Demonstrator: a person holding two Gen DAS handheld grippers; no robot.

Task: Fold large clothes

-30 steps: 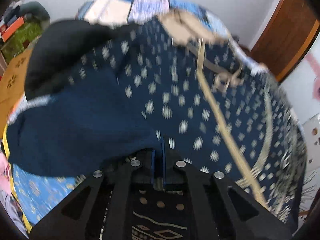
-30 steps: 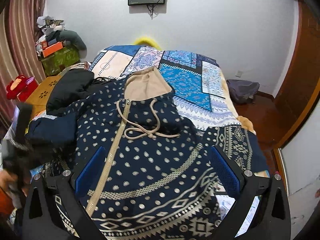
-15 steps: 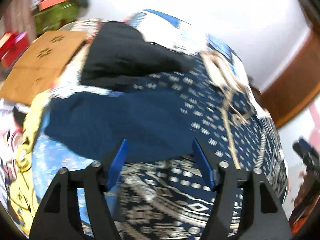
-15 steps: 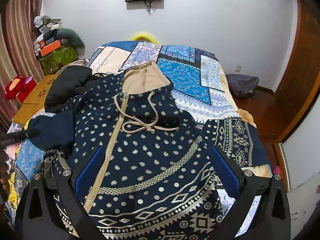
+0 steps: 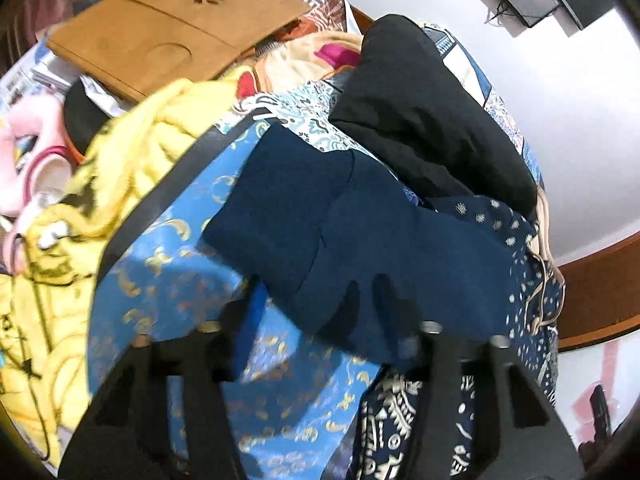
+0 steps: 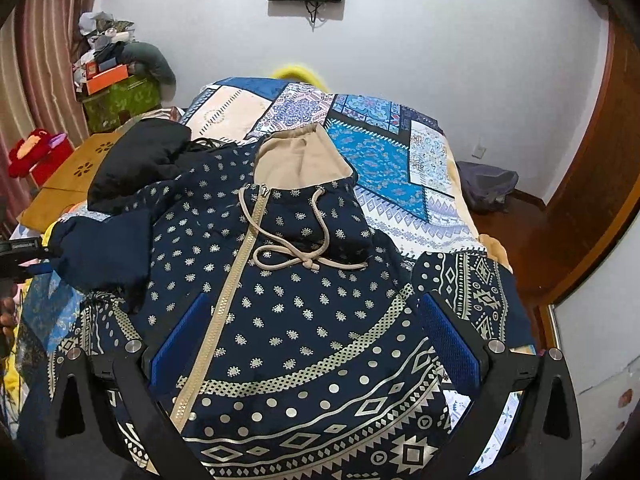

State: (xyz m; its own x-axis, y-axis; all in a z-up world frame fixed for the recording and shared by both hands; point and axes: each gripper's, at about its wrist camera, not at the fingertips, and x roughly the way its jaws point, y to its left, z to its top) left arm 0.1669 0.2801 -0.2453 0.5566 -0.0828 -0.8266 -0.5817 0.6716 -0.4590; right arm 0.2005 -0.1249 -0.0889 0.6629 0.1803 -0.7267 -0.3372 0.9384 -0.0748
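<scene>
A navy patterned hoodie [image 6: 288, 300] lies spread on the bed [image 6: 392, 160], its left sleeve [image 5: 340, 240] folded inward. Both the left tongs [image 5: 320, 320] and right tongs [image 6: 316, 344] stand apart, empty.

Left gripper [image 5: 320, 312]: blurred in its own wrist view. Jaws spread wide, blue pad of one finger [image 5: 250, 320] showing at the near left, the opposite finger mostly dark and smeared. Nothing pinched between them. Gripper body tilted, pointing out over the edge of the bedding.

Right gripper [image 6: 316, 344]: sharp in its wrist view, level, facing forward. Jaws fully apart, blue ribbed pads [image 6: 450, 346] facing each other across a wide gap. Nothing gripped; fabric lies below and between the jaws, contact not discernible.
</scene>
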